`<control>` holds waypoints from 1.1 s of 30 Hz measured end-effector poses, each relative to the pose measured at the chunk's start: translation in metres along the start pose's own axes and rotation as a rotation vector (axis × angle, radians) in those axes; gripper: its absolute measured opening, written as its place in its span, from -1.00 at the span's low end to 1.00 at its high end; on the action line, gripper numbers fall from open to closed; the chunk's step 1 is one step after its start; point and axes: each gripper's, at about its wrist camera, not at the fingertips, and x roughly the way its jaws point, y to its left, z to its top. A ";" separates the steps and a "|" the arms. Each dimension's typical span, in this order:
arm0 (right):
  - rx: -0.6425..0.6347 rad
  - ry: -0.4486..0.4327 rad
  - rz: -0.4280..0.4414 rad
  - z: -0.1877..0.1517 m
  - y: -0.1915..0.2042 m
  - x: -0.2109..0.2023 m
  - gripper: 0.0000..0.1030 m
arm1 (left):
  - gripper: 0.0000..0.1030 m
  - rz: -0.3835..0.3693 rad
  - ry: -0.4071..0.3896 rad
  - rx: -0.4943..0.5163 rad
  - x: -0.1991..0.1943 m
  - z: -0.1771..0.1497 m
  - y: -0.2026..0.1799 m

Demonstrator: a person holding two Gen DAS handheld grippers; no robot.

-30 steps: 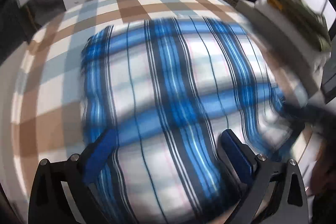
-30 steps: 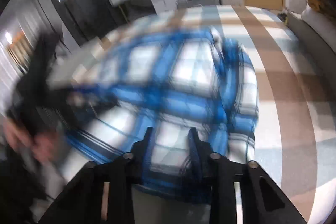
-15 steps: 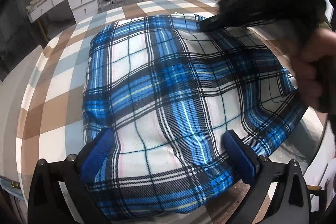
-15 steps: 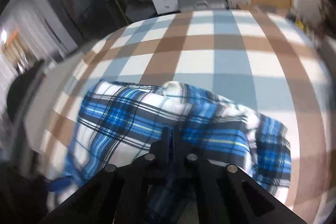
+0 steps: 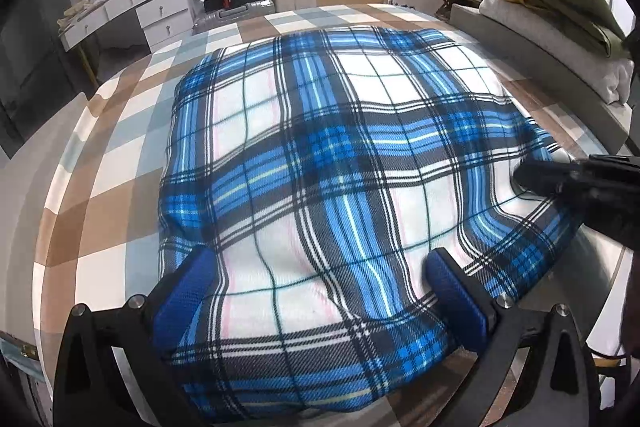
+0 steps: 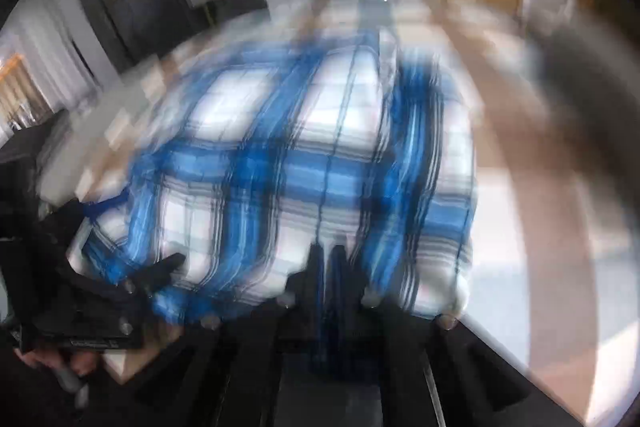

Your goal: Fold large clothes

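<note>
Left gripper (image 5: 320, 291), jaws spread wide, its blue pads (image 5: 188, 291) set on either side of the near part of the plaid garment (image 5: 320, 155), which bulges between them; whether the pads press the cloth cannot be told. Right gripper (image 6: 326, 259), jaws closed together with a strip of the plaid cloth pinched between them at the garment's near right edge; this view is motion-blurred. The garment lies folded on the checked bedspread (image 5: 100, 211), spread across the middle of the bed, its blue bands crossing in both directions.
</note>
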 end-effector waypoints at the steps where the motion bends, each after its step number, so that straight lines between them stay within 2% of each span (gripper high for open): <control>1: -0.003 -0.004 -0.006 0.000 0.002 0.002 -0.84 | 0.98 0.000 -0.001 0.000 0.000 0.000 0.000; 3: -0.001 -0.052 0.053 -0.001 0.007 0.007 -0.84 | 0.98 -0.001 0.000 0.001 0.000 0.000 -0.001; 4: -0.019 -0.082 0.073 -0.003 0.011 0.010 -0.75 | 0.98 0.000 0.000 0.001 -0.001 -0.001 -0.001; 5: -0.046 -0.083 0.045 -0.005 0.016 0.021 -0.65 | 0.98 -0.001 -0.001 0.001 -0.001 -0.001 -0.002; 6: -0.068 -0.041 0.002 -0.009 0.019 0.042 -0.32 | 0.98 0.000 -0.001 0.001 -0.001 -0.001 -0.002; 7: -0.079 0.018 -0.002 -0.012 0.021 0.063 -0.19 | 0.98 0.000 -0.001 0.001 0.000 -0.001 -0.002; 8: -0.100 -0.025 -0.016 -0.016 0.024 0.072 -0.23 | 0.98 0.002 -0.002 0.002 -0.001 -0.001 -0.002; 11: -0.120 0.013 0.017 -0.016 0.032 0.095 -0.21 | 0.98 0.001 -0.002 0.004 -0.001 -0.001 -0.002; 14: -0.109 -0.139 0.073 -0.004 0.025 0.086 -0.24 | 0.98 0.003 -0.002 0.004 -0.001 0.000 -0.002; 15: -0.086 -0.214 0.072 0.004 0.018 0.084 -0.15 | 0.98 0.004 -0.002 0.003 -0.001 0.000 -0.002; 16: -0.065 -0.263 0.069 0.010 0.013 0.082 0.18 | 0.98 0.004 -0.003 0.003 -0.001 0.000 -0.002; 17: -0.037 -0.326 0.070 0.016 0.005 0.084 0.41 | 0.98 0.003 -0.002 0.006 -0.001 0.000 -0.002; 18: 0.006 -0.409 0.059 0.023 -0.007 0.092 0.73 | 0.98 0.000 0.003 0.015 -0.001 0.001 -0.001; 20: 0.075 -0.499 0.034 0.030 -0.025 0.109 0.78 | 0.98 -0.012 0.041 0.060 -0.003 0.007 0.000; 22: 0.139 -0.516 0.039 0.034 -0.044 0.131 0.77 | 0.97 -0.063 0.048 0.074 -0.018 0.019 0.007; 24: 0.252 -0.496 0.105 0.031 -0.072 0.169 0.77 | 0.97 -0.144 -0.059 0.049 -0.048 0.041 0.020; 27: 0.342 -0.443 0.230 0.023 -0.095 0.201 0.72 | 0.97 -0.196 -0.134 0.060 -0.061 0.080 0.028; 28: 0.349 -0.481 0.259 0.019 -0.098 0.195 0.72 | 0.97 -0.227 -0.122 0.074 -0.055 0.090 0.028; 30: 0.370 -0.555 0.250 0.010 -0.107 0.192 0.77 | 0.97 -0.293 -0.017 0.126 -0.017 0.117 0.021; 32: 0.375 -0.547 0.262 0.007 -0.110 0.196 0.78 | 0.97 -0.316 0.074 0.132 0.023 0.129 0.016; 33: 0.375 -0.537 0.276 0.006 -0.110 0.204 0.78 | 0.97 -0.333 0.175 0.146 0.056 0.133 0.011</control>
